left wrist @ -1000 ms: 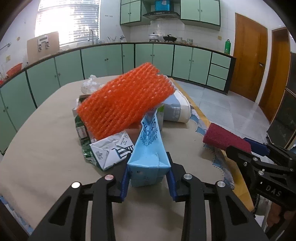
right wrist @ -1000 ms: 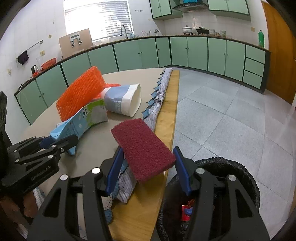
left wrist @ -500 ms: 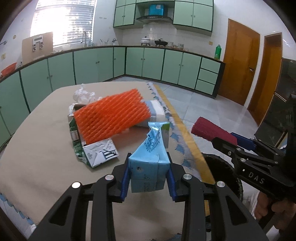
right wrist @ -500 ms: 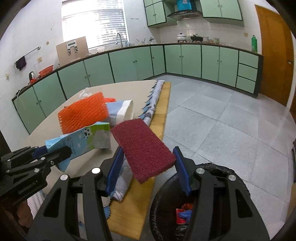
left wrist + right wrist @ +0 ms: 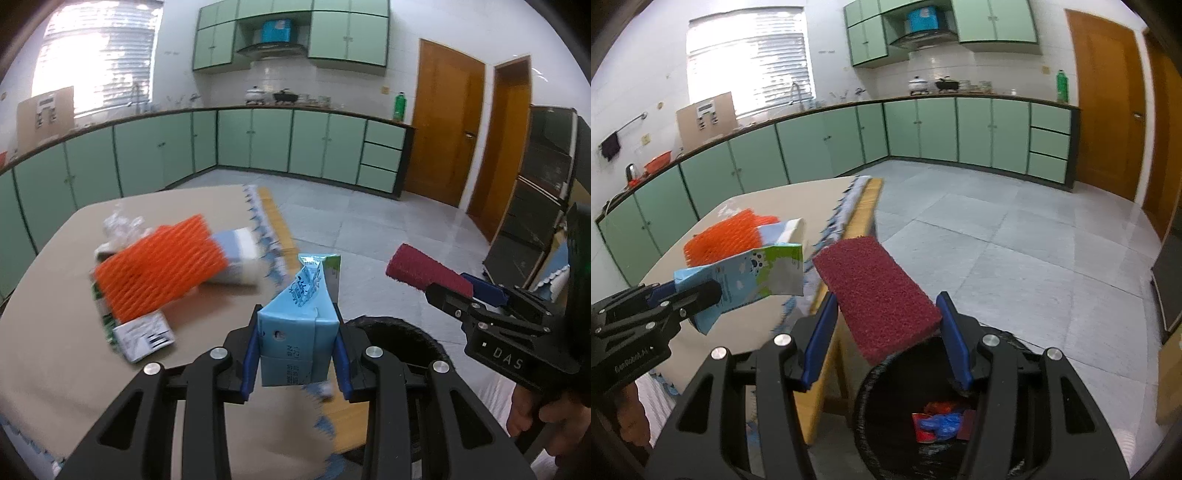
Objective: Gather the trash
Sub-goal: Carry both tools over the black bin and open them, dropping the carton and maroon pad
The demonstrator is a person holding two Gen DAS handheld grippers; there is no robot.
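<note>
My left gripper (image 5: 297,354) is shut on a light blue milk carton (image 5: 301,325), held over the table's right edge. The same carton (image 5: 746,282) shows at the left of the right wrist view. My right gripper (image 5: 884,328) is shut on a dark red scouring pad (image 5: 875,295), which hangs just above a black-lined trash bin (image 5: 923,424) on the floor beside the table. That bin's rim (image 5: 402,332) appears behind the carton in the left wrist view, with the pad (image 5: 421,271) to the right.
On the table (image 5: 55,350) lie an orange foam net (image 5: 159,273), a paper cup (image 5: 236,258), flattened cartons (image 5: 144,336) and crumpled white plastic (image 5: 122,227). Red and blue rubbish (image 5: 938,421) lies inside the bin. Green cabinets and wooden doors ring the tiled floor.
Both grippers have lifted and swung right, away from the trash pile toward the bin. The carton and the pad stay gripped. The bin now shows fully under the pad.
</note>
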